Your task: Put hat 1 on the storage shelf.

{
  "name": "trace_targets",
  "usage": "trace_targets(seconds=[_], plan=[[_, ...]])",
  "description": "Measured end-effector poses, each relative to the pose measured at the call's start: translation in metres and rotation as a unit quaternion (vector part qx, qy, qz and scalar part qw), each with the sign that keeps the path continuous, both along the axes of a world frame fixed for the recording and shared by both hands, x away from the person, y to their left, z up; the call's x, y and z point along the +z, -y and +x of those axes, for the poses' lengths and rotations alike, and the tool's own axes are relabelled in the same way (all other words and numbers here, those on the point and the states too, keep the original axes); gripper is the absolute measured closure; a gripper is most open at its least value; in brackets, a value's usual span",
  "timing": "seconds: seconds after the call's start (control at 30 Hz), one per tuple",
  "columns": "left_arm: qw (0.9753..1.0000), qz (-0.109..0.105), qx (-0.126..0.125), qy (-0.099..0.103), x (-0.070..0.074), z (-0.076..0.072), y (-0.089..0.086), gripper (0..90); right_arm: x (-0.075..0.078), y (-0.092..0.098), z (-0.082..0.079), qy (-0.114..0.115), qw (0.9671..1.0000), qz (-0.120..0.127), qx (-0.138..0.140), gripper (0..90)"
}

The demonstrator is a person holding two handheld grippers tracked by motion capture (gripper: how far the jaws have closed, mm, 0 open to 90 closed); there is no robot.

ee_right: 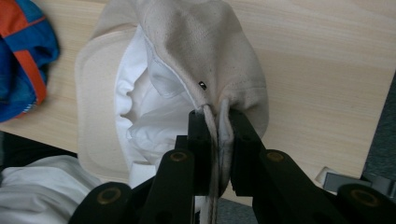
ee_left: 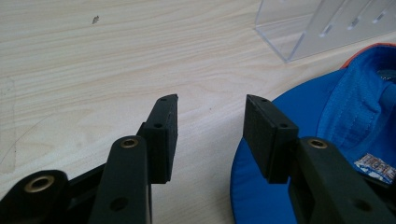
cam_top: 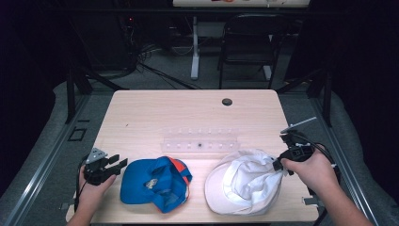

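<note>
— What sits closest to the lens?

— The right gripper (ee_right: 218,140), its two black jaws pressed nearly together on a doubled fold of the cream-white cotton cap (ee_right: 187,51). The pinch takes the back rim of the crown; the rest of the cap spreads away ahead of the jaws across the pale wooden table (ee_right: 317,70).

— And the other claw?

— The left gripper (ee_left: 210,135) stands wide open and holds nothing. The blue fabric cap with orange trim (ee_left: 336,140) lies just beside its right-hand jaw, brim edge nearly under it.

— What might go wrong?

— I judge the grip to be thin: only a seam's worth of cloth between the pads. A quick lift could let the fold slide out, or drag the soft crown inside-out. The cap also lies near the table's front edge, so a pull toward the person could tip it off.

— Which way does it point?

— Its long axis runs straight out from the jaws, brim at the far end, probably lying upside down, though the folds make that hard to confirm.
</note>
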State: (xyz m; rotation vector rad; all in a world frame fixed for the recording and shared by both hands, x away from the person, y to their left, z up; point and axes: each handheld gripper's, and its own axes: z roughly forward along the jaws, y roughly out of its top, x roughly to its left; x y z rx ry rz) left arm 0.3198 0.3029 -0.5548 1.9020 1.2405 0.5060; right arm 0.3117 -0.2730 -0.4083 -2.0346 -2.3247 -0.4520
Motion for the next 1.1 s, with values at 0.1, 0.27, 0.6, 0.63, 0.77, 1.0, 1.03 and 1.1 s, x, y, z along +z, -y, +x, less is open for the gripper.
trace_targets(seconds=[0.1,0.27,0.6,0.63,0.77,1.0,1.03,1.1], plan=[[1.0,0.0,0.0,0.002,0.0,0.0,0.001,55.6,0.004,0.002,-0.001,-0.005,0.9997,0.016,-0.015,81.4],[1.0,0.002,-0.002,-0.002,0.002,-0.001,-0.001,55.6,0.01,0.008,-0.003,-0.017,0.9958,0.085,-0.03,81.5],[1.0,-0.005,-0.001,0.002,0.0,0.001,-0.002,55.5,0.018,0.012,0.0,-0.042,0.9705,0.234,-0.041,81.4],[1.0,-0.004,0.0,0.002,0.0,0.001,-0.002,55.5,0.018,0.012,0.0,-0.042,0.9705,0.234,-0.041,81.4],[1.0,-0.003,0.0,0.0,0.002,-0.002,-0.003,55.3,0.027,0.006,0.001,-0.044,0.9591,0.276,-0.045,81.4],[1.0,0.0,-0.003,0.006,0.003,-0.004,0.0,55.3,0.036,-0.007,0.003,-0.035,0.9516,0.303,-0.037,81.4],[1.0,-0.001,-0.003,0.008,0.003,-0.003,0.001,55.3,0.036,-0.008,0.004,-0.032,0.9507,0.306,-0.036,81.4],[0.9999,-0.001,-0.004,0.011,0.003,-0.003,0.002,55.3,0.037,-0.011,0.005,-0.028,0.9477,0.316,-0.033,81.4]])
